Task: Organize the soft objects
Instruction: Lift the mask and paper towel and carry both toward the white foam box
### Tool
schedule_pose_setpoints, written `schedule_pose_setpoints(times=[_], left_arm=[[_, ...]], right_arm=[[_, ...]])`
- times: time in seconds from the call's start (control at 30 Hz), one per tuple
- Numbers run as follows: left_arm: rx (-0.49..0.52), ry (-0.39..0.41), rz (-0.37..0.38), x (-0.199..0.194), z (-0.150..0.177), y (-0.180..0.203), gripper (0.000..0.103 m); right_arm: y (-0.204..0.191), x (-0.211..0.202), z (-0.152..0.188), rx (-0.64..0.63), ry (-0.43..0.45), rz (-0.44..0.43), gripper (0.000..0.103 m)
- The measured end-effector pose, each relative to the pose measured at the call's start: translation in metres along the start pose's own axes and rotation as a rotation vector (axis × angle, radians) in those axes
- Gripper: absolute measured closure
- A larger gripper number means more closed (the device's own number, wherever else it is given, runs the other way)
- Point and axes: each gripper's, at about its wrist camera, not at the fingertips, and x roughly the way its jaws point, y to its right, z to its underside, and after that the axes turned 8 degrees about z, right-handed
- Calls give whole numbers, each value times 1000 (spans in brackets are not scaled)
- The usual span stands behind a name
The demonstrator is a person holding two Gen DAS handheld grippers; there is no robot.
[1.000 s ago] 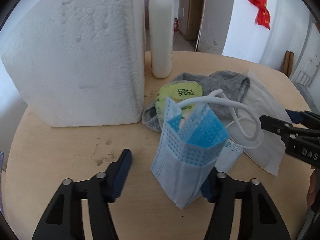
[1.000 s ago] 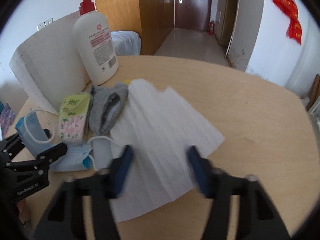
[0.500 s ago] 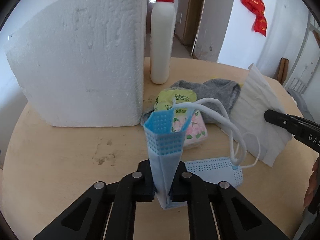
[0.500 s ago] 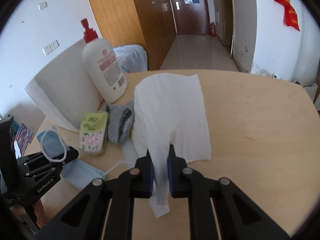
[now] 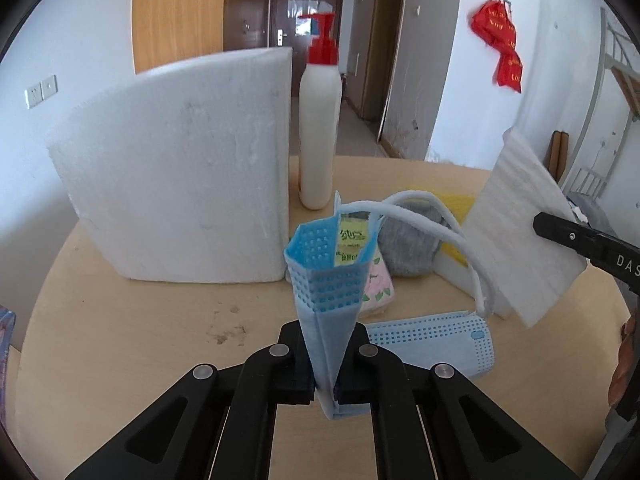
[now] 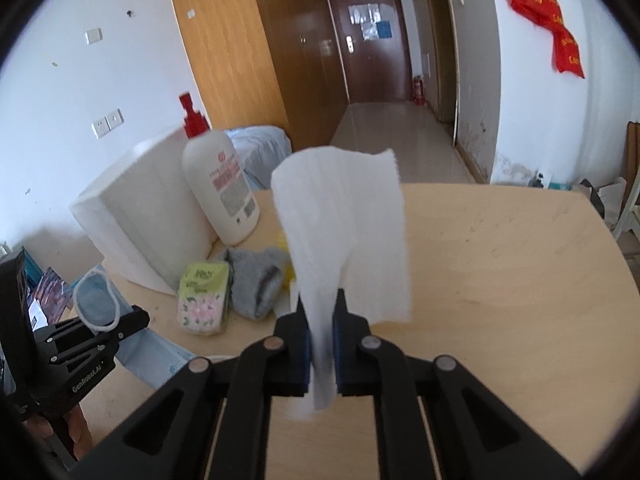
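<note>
Mask (image 5: 326, 308), blue and folded into a narrow wedge, stands up from the left gripper (image 5: 325, 382), whose jaws are pinched tight on its lower end; its white ear loops (image 5: 452, 236) arc off to the right. The mask is lifted clear of the table (image 5: 140, 340). The right gripper (image 6: 322, 354) has its jaws pressed onto a white tissue (image 6: 348, 232), which rises above them as a loose sheet with a short tail hanging below. Its jaws have just been closing with the tissue between them. In the left view that tissue shows at the right edge, held off the table by the dark gripper tip.

A second mask (image 5: 436, 344) lies flat on the table just right of the left gripper. Behind it rest a tissue pack (image 6: 204, 298) with a green top and flower print, and touching it a grey sock (image 6: 258, 280). Something yellow (image 5: 456, 220) peeks out behind the sock. Further back stand a white foam block (image 5: 180, 184) and, just beside it, a white pump bottle (image 5: 320, 136) with a red top.
</note>
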Motion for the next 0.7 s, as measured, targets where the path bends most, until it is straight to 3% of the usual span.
schedule_pose_setpoints(times=[0.33,0.7], left_arm=[[0,73,-2,-32,1,7,98],[1,146,-33,-86,13,26,98]], right_arm=[[-11,-31,-1,-2,101,17,92],[-20,-81,25,5,156,-6,92]])
